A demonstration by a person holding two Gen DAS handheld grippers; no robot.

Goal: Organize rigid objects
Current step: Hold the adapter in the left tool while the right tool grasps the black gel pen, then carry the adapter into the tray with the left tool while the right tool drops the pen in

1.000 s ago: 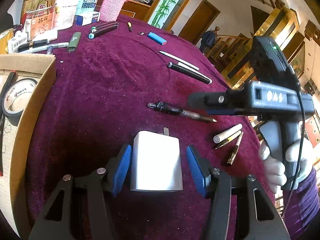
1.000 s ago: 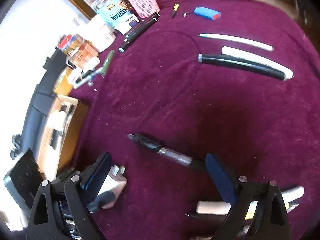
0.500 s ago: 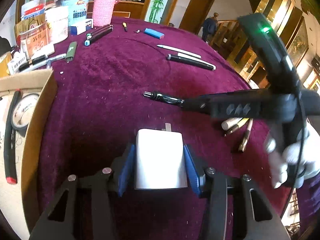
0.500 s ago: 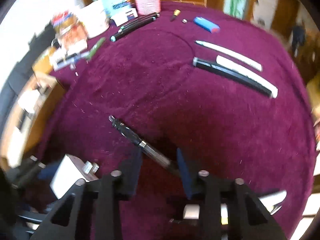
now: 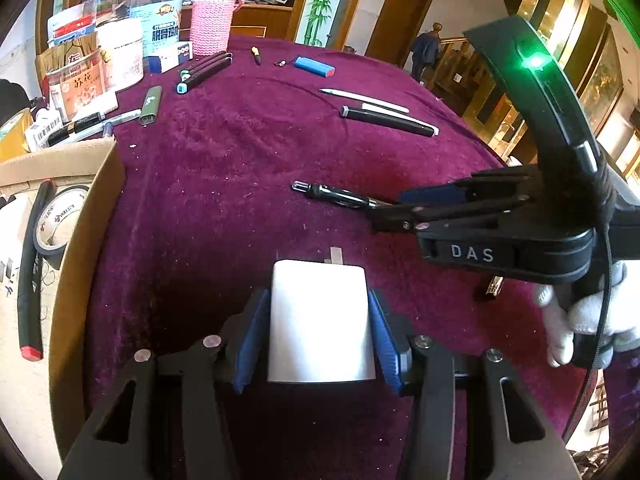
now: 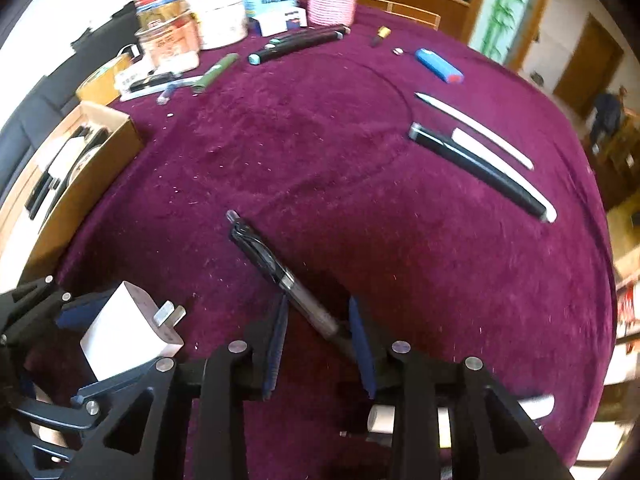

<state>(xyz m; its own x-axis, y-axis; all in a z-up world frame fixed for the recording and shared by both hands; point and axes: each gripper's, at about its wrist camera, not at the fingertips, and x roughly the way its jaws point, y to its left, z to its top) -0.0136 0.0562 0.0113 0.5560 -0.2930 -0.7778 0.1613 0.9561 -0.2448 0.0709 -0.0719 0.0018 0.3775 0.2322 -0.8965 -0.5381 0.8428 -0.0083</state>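
Left claw gripping white charger; right claw, jaws just re-widening slightly, straddling black pen, grip uncertain. Neither boxed yet; cardboard box holding tape; many pens lying on bench.

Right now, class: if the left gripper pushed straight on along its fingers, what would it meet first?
Probably the purple tablecloth just past the white charger that the left gripper clamps; the black pen lies farther ahead. Depth is uncertain.
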